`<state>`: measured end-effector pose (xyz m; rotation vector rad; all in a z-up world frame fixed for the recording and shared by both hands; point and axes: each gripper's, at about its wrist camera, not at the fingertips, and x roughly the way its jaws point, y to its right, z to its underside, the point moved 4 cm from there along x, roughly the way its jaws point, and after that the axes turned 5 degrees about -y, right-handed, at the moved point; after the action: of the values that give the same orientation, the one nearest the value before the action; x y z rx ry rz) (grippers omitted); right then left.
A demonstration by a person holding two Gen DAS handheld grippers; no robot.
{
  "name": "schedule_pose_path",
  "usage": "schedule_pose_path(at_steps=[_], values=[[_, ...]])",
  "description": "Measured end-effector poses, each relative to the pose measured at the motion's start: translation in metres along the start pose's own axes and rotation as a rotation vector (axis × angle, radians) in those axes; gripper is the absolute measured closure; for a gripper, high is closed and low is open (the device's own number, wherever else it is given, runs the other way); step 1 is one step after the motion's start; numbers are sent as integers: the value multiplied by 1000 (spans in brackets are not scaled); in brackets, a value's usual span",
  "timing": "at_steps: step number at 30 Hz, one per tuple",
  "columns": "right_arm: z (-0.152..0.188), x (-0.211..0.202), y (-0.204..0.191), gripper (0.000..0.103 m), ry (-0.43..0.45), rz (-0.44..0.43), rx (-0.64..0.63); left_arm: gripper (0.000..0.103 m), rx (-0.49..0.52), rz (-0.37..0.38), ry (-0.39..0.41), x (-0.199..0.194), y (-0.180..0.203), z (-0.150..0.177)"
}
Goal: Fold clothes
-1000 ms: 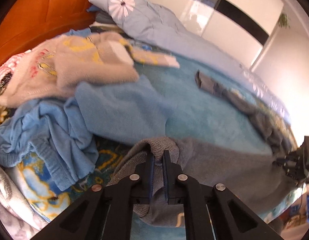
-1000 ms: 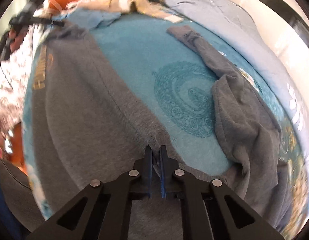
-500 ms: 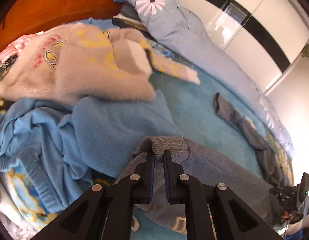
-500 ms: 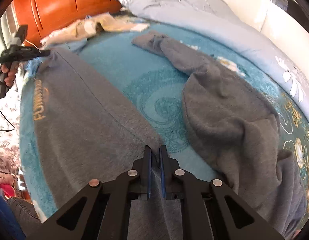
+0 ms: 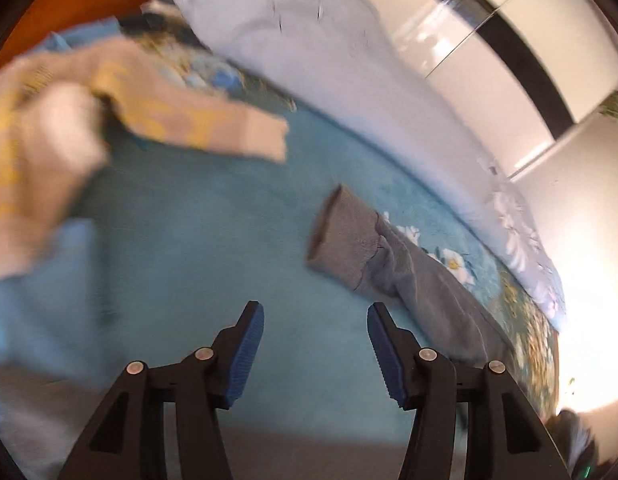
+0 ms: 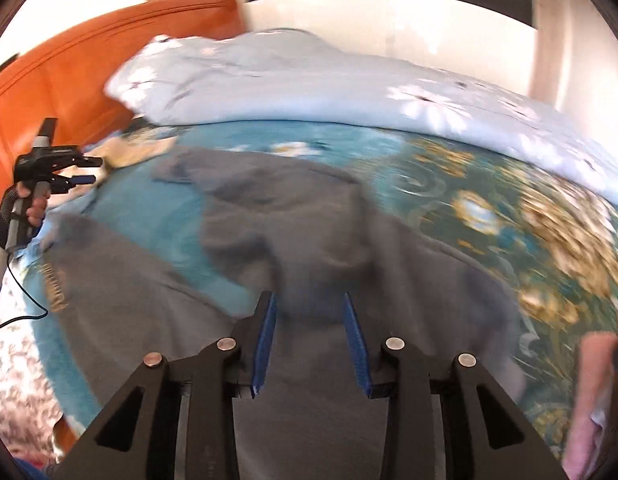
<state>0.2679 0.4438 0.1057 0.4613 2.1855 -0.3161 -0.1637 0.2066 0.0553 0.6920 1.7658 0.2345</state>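
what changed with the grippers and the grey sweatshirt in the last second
Both let go: the left gripper and right gripper, earlier shut on the grey sweatshirt, now have jaws wide open and empty. The left swung toward the sleeve cuff. The sweatshirt stays spread on the teal blanket.

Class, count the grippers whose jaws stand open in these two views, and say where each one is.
2. The left gripper hangs open above the teal blanket, beside the grey sleeve cuff. The right gripper hangs open over the grey sweatshirt.

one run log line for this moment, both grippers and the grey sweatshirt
left gripper: open, empty | right gripper: open, empty | grey sweatshirt: spread on bed, unfolded | sleeve cuff: free
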Motion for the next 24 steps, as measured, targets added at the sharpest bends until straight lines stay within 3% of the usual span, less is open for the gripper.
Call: schedule_pose_path(at_steps=[4, 8, 10, 12, 13, 14, 20, 24], values=[[2, -6, 41, 67, 6, 63, 106, 45, -48, -114, -48, 62, 8, -15], [-5, -8, 68, 67, 5, 119, 132, 45, -62, -172, 11, 74, 9, -28], [-13, -6, 78, 67, -4, 197, 108, 47, -52, -161, 12, 79, 12, -34], [-18, -7, 91, 67, -9, 229, 111, 64, -49, -143, 13, 82, 16, -38], [-19, -6, 98, 67, -20, 230, 120, 84, -43, -149, 12, 84, 19, -39], [-21, -5, 104, 66, -30, 231, 127, 88, -37, -154, 14, 85, 21, -39], [-15, 23, 94, 64, -150, 250, 27, 91, -66, -102, 77, 66, 18, -40], [-15, 43, 89, 64, -214, 252, 24, 92, 14, -110, 138, 33, 14, -45]])
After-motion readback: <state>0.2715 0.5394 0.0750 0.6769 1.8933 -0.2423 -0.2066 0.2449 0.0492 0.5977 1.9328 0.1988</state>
